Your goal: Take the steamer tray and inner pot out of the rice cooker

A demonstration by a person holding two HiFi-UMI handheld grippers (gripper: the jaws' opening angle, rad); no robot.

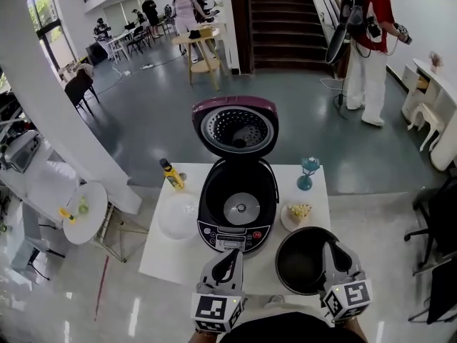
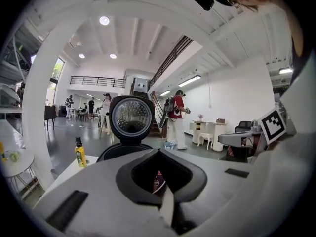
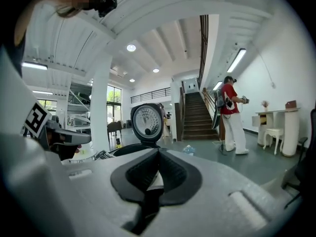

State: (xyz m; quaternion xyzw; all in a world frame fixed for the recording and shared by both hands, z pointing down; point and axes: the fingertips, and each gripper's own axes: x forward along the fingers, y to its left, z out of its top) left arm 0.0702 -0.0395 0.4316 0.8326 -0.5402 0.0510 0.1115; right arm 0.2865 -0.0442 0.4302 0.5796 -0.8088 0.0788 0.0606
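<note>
Both claws pressed together, empty: left gripper (image 1: 230,257) at rice cooker's (image 1: 238,206) 6 o'clock, right gripper (image 1: 334,254) over inner pot (image 1: 300,263) at 5, steamer tray (image 1: 178,217) at 9.

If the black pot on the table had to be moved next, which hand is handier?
Probably right: the right hand-held gripper is at the rim of the inner pot; the left hand-held gripper is before the rice cooker.
</note>
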